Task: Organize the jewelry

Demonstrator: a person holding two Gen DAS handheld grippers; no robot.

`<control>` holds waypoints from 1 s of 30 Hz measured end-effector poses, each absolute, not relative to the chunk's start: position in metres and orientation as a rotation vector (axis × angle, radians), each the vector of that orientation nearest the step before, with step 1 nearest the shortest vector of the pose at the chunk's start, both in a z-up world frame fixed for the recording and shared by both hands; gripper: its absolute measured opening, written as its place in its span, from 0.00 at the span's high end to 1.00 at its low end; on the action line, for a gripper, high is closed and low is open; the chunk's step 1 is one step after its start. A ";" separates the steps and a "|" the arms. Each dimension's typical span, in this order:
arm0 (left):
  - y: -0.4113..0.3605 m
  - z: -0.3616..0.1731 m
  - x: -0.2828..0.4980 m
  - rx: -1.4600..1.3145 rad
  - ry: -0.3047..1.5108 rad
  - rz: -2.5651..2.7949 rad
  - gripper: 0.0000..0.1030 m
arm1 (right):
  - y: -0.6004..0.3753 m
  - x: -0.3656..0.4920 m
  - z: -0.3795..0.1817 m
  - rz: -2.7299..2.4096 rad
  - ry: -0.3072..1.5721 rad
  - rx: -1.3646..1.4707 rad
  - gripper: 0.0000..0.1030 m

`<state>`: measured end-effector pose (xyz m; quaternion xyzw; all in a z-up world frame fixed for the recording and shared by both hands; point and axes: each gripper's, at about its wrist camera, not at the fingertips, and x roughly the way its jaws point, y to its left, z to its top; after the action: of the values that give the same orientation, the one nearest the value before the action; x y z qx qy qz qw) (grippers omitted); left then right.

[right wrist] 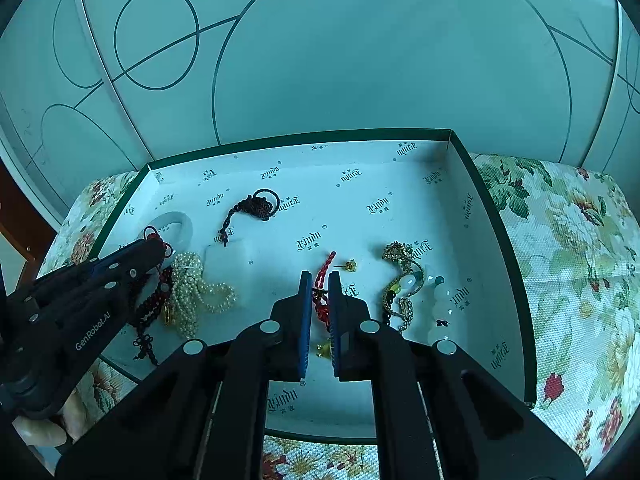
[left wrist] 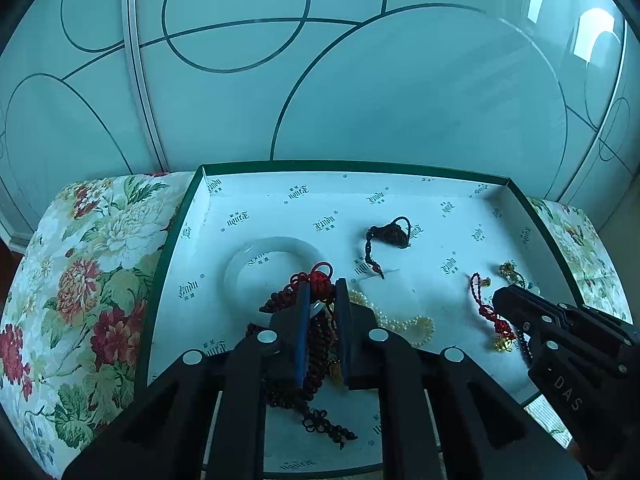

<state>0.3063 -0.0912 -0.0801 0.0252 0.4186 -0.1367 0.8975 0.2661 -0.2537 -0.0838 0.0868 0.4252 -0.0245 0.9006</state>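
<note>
Left wrist view: left gripper is seen clamped on the dark red beaded tassel, near-left in the box, beside the white bangle.

Right wrist view: right gripper is seen clenched on the red cord charm, near-centre, left of the gold chain.

You are looking through two fisheye lenses, so straight lines bow outward and dark corners close in at every edge. Both views carry a cool blue-green cast and even, soft daylight. In the left wrist view, bright window reflections glare on the glossy wall panel, strongest at the upper right and near the top centre. Shadows inside the box are faint and short. The box's white floor is bright but its printed marks stay readable. The centre is sharp; the flowered cloth softens and stretches near the rim. The black tool bodies at the bottom show little detail.
</note>
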 end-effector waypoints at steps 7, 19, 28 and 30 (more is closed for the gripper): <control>-0.087 -0.081 0.306 0.036 0.852 -0.257 0.51 | -0.255 0.265 -0.087 -0.057 0.882 0.188 0.88; -0.086 -0.077 0.298 0.037 0.842 -0.266 0.36 | -0.261 0.262 -0.079 -0.064 0.856 0.195 0.68; -0.085 -0.077 0.288 0.044 0.849 -0.265 0.30 | -0.267 0.252 -0.077 -0.076 0.852 0.203 0.54; -0.083 -0.075 0.285 0.037 0.848 -0.266 0.29 | -0.267 0.249 -0.075 -0.081 0.848 0.202 0.49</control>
<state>0.2847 -0.0828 -0.0749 0.0178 0.4100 -0.1286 0.9028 0.2487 -0.2667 -0.0750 0.0980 0.4105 -0.0394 0.9057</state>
